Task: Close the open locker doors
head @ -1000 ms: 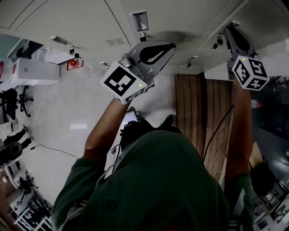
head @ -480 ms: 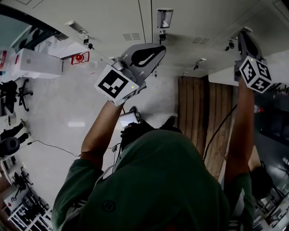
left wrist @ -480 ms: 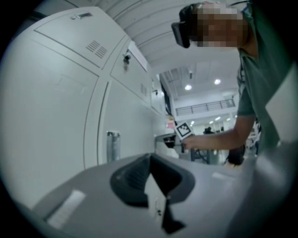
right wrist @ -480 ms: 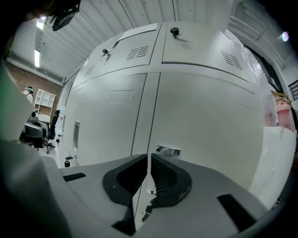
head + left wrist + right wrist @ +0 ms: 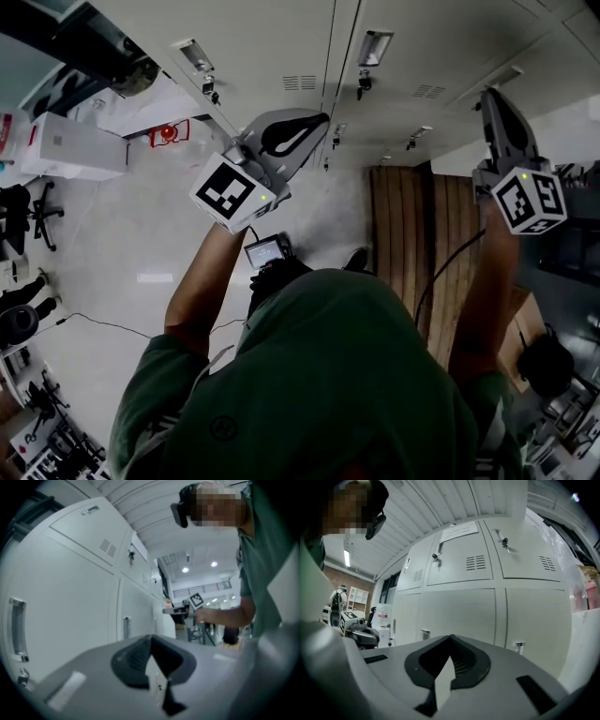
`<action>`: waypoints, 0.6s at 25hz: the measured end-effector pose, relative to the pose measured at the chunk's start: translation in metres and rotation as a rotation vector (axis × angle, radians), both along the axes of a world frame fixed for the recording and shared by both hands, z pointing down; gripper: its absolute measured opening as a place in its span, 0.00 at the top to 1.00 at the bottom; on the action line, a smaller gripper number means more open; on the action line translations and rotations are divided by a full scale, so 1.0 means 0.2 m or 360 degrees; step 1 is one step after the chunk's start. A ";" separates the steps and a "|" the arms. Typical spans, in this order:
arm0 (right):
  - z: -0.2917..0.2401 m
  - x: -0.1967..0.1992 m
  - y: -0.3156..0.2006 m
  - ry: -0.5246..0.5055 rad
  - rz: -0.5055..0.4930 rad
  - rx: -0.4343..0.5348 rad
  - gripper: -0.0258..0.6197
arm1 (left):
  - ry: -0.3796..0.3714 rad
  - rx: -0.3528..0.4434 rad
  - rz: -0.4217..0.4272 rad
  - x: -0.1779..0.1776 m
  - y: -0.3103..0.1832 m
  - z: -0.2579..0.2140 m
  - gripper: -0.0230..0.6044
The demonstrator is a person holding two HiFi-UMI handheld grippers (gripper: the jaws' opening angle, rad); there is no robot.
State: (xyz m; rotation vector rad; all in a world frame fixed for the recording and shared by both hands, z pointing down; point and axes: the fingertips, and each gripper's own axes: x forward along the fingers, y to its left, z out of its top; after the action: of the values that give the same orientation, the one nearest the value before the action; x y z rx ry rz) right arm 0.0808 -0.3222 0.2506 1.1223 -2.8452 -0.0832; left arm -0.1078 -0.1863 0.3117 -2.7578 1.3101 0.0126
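- Locker doors [image 5: 459, 564]: white painted sheet metal with vent slots [image 5: 476, 562]. Probably light, stiff and free-swinging on hinges; the smooth face is too slippery to pinch.
- Best contact is likely a flat push on the panel near the lock-side edge, far from the hinge. Steer clear of the keys [image 5: 436, 556] that stick out of the locks, since they would snag or bend.
- The lockers fill the far side of the right gripper view, upper row over lower row. In the left gripper view the same bank [image 5: 70, 597] runs along the left. In the head view it lies at the top [image 5: 309, 56].
- No door looks ajar in any view; all the panels sit flush as far as I can tell, so the task looks about done.
- Left gripper [image 5: 319, 120]: jaws clenched tip to tip with nothing between them. The arm is raised, the forearm bare, and the tips angle far-right toward the locker face without touching it.
- Right gripper [image 5: 489, 96]: jaws also pressed together and empty. The arm reaches up high on the right and the tips point at the lockers, near them but apart.
- The lower doors carry small handles [image 5: 518, 645]; they are not needed for a push.
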 end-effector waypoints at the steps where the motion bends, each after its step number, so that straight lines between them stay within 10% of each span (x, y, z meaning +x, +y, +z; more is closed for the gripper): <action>1: -0.02 -0.05 0.08 -0.0019 -0.0046 -0.0018 0.95 | -0.0006 0.0005 0.0011 -0.03 0.02 0.00 0.96; 15: 0.04 -0.48 0.86 -0.0124 -0.0141 -0.0196 0.95 | -0.0108 -0.0030 0.0186 -0.40 0.27 0.14 0.96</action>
State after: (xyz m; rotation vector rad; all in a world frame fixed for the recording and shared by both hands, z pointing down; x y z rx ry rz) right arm -0.0143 -0.1495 0.2596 0.9975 -2.9215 0.1313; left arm -0.1871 -0.1330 0.3395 -2.8199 1.1373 -0.0853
